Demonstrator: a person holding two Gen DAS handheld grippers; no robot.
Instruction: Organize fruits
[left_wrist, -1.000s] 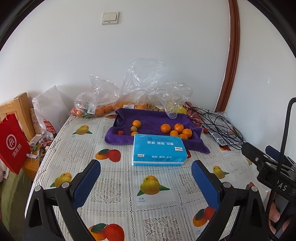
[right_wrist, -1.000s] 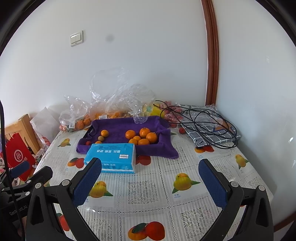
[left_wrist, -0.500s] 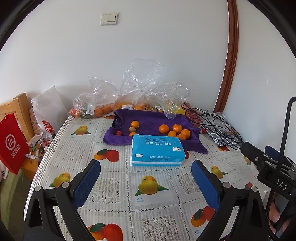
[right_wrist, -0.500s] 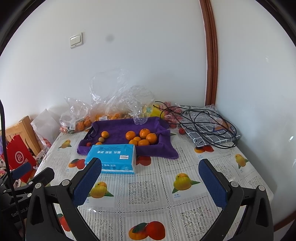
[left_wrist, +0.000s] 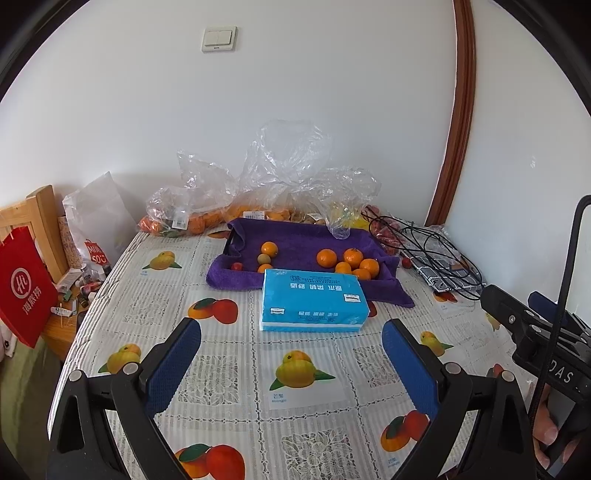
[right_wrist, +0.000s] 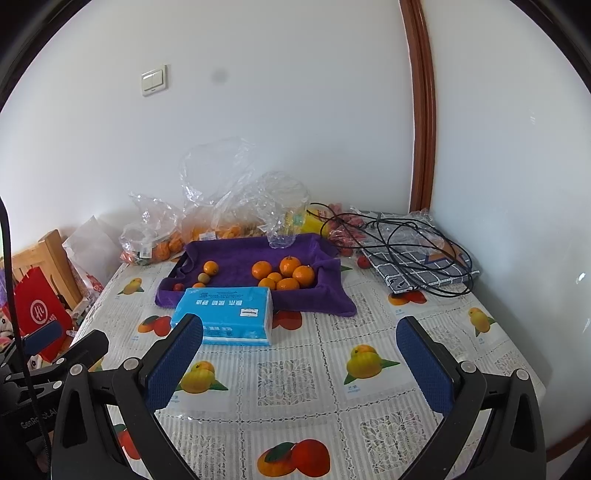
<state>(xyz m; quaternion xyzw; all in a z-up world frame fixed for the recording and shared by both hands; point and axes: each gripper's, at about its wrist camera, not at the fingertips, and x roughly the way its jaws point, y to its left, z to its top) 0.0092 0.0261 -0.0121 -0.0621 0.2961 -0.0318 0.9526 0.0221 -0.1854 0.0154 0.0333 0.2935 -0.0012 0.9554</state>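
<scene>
Both grippers hover above the tabletop (left_wrist: 229, 354), which wears a cloth printed with fruit pictures, and neither one holds anything. The left gripper (left_wrist: 291, 354) has its blue-padded fingers spread wide, and the right gripper (right_wrist: 299, 354) is spread just as wide. Straight ahead of the left gripper, and ahead and slightly to the left of the right one, lies a blue tissue pack (left_wrist: 313, 304) flat on the cloth. Just beyond the pack sits a tray draped in a purple towel (left_wrist: 295, 243), its near edge touching or almost touching the pack. On the towel, a cluster of oranges (left_wrist: 349, 261) rests toward the right side, well ahead of both grippers, while a single orange (left_wrist: 269, 249) lies toward the left with a small greenish fruit (left_wrist: 263, 258) just beside it and a small red fruit (left_wrist: 236, 266) near the left corner. Beyond the tray, against the wall, crumpled clear plastic bags (left_wrist: 280, 177) hold more orange fruit. Far ahead and to the right of both grippers, a tangle of black cables (right_wrist: 402, 236) lies over a checked cloth (right_wrist: 424, 269).
</scene>
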